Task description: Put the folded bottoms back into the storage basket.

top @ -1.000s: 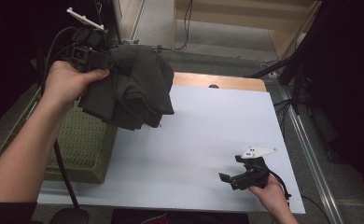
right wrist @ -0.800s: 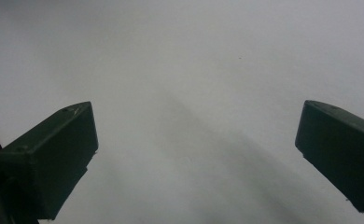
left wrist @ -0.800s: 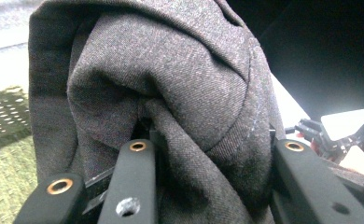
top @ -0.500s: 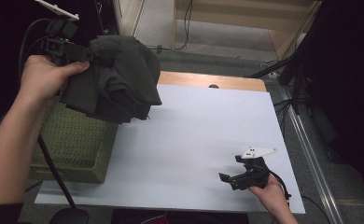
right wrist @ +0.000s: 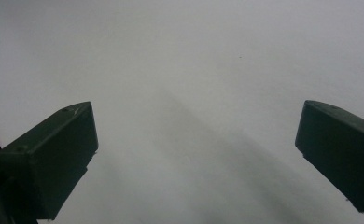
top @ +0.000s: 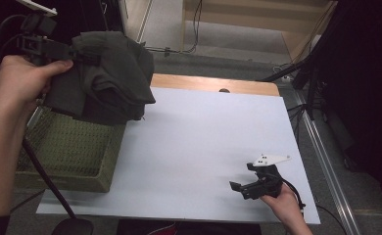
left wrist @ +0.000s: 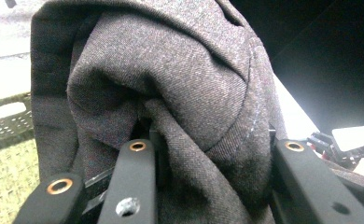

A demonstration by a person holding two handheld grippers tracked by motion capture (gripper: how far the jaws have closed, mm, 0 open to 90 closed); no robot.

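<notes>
Left claw [top: 76, 51] is clamped on a bundled dark grey garment [top: 106, 76], holding it in the air above the green basket [top: 74, 152] at the table's [top: 203, 132] left edge. Right claw [top: 240, 188] rests low on the table near its front right corner, jaws apart with nothing between them.

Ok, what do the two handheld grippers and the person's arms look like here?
Both grippers are black. The left gripper trails a black cable; its fingers are flat bars with brass-ringed holes. The right gripper carries a pale three-cornered plate and blocky fingers. Forearms bare, dark cuff at bottom left.
</notes>
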